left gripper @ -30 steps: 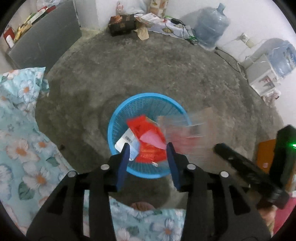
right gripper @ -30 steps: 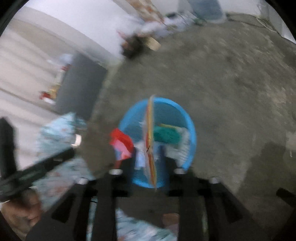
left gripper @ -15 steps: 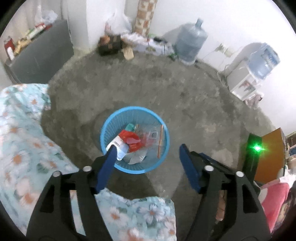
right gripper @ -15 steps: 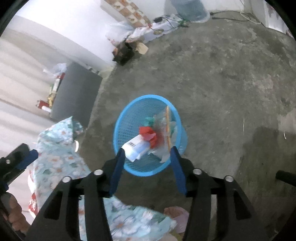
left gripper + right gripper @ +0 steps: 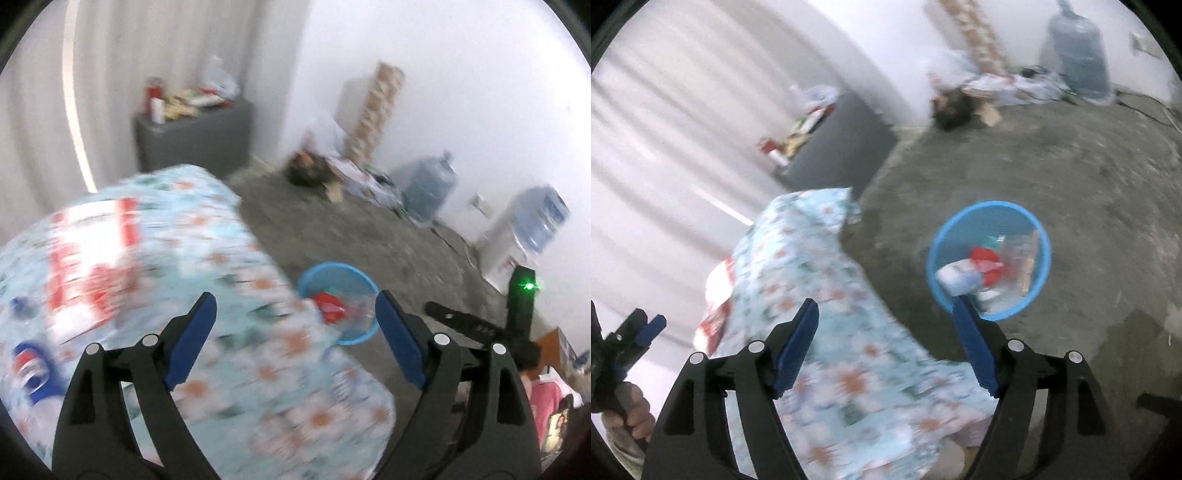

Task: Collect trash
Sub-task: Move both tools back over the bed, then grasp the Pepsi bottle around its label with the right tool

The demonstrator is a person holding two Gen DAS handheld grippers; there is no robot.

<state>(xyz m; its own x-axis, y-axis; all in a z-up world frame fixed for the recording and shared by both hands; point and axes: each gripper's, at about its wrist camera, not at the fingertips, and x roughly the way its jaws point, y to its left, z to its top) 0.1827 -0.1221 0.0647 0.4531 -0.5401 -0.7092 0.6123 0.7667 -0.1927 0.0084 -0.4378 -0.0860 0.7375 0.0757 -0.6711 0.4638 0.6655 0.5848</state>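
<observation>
1. The left gripper (image 5: pixel 295 332) has just been spreading its jaws and they stand wide with nothing between them; the right gripper (image 5: pixel 886 341) has done the same and is also empty.
2. The basket (image 5: pixel 1039 236), on the floor (image 5: pixel 1071 166) ahead and to the right of both, holds a red wrapper (image 5: pixel 984 258) and other scraps.
3. More trash (image 5: pixel 92 273), blurred red-and-white packaging, lies on the flowered cloth (image 5: pixel 266 354) to the left.
4. The left gripper looks nearer to it, so it is likely the next target.
</observation>
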